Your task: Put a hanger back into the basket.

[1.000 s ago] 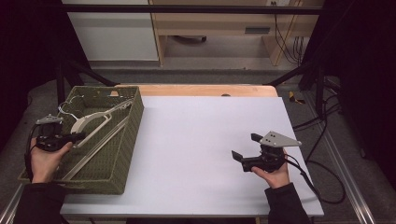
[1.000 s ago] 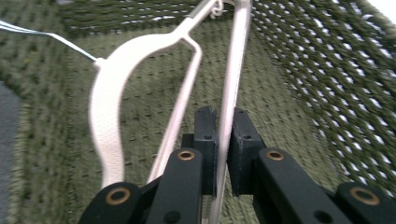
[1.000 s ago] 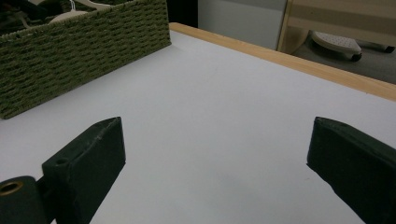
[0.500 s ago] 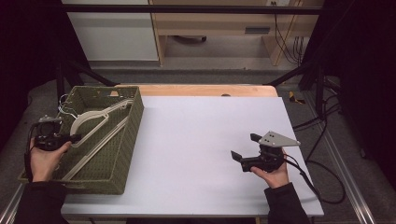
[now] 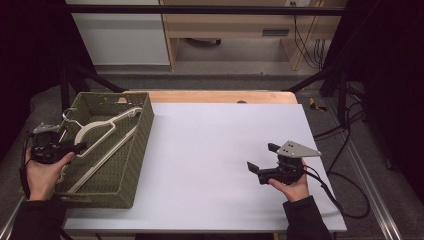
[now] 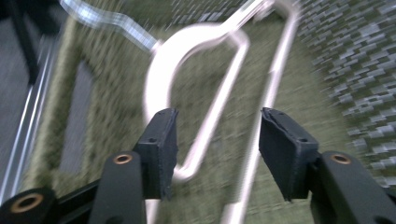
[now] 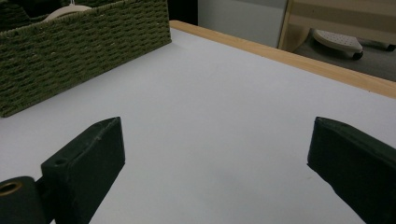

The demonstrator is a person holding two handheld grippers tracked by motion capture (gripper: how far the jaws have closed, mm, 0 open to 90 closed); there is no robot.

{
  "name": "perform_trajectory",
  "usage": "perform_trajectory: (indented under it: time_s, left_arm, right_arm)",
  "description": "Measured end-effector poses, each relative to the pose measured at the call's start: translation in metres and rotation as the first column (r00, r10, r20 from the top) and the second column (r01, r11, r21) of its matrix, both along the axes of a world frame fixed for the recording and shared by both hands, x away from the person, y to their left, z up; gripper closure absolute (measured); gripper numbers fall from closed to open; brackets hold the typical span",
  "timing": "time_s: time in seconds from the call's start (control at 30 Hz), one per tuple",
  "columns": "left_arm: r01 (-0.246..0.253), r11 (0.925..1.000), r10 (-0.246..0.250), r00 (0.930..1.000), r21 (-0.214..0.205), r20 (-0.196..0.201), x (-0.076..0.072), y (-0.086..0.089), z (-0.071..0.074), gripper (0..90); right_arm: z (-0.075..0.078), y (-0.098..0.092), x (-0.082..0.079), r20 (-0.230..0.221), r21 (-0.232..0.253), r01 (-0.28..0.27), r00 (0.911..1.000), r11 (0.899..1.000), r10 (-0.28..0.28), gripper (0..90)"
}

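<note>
The left gripper (image 5: 75,148) had just been opened over the hanger (image 5: 102,131), which was released into the woven basket (image 5: 135,165) at the surface's (image 5: 210,150) left edge; placement was judged done. Its jaws stood apart, unpressed. The right gripper (image 5: 260,161) was held wide and empty. Open room lay between them; the basket wall stood close

No text, label, brand, number or sign can be read anywhere in these pictures, neither on the woven basket (image 5: 131,165) at the left nor on the white table (image 5: 210,145).
</note>
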State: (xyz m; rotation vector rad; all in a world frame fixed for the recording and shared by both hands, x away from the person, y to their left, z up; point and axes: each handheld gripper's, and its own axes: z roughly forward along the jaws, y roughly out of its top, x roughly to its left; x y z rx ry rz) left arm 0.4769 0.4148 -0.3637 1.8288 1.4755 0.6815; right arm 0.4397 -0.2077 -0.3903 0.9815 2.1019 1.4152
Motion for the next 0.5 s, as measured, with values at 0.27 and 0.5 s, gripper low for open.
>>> perform_trajectory:
  time_s: [0.27,0.5]
  left_arm:
    - [0.228,0.9702,-0.205,0.9531,-0.083,0.223,-0.029,-0.046,0.021,30.0]
    - [0.352,0.9304,-0.306,0.8997,-0.102,0.311,-0.046,-0.082,0.026,15.4]
  right_arm:
    - [0.003,-0.004,-0.002,0.013,0.018,0.0,0.9999,1.0,0.0,3.9]
    - [0.005,-0.007,-0.005,0.023,0.031,-0.004,0.9997,1.0,0.003,3.4]
